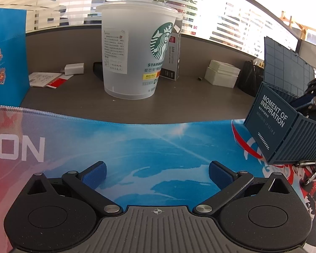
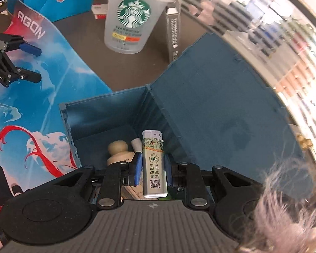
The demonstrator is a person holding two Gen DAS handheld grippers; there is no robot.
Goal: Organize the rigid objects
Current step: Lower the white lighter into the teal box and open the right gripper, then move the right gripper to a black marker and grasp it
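Observation:
A dark blue container-style box [image 2: 107,113] stands open on the mouse mat, its lid [image 2: 217,105] tilted back; it also shows in the left wrist view [image 1: 284,135]. My right gripper [image 2: 152,168] is shut on a silver lighter [image 2: 154,164] and holds it over the box opening. A wooden stamp [image 2: 118,151] and a white cylinder [image 2: 135,144] lie inside the box. My left gripper [image 1: 157,174] is open and empty over the mat, left of the box; it also shows in the right wrist view [image 2: 34,63].
A frosted Starbucks cup [image 1: 137,57] stands on the brown desk beyond the colourful mat [image 1: 137,143]. A grey carton [image 1: 172,59] stands behind the cup. A blue paper bag [image 1: 6,59] is at left. White boxes [image 1: 221,72] and papers [image 1: 46,79] lie further back.

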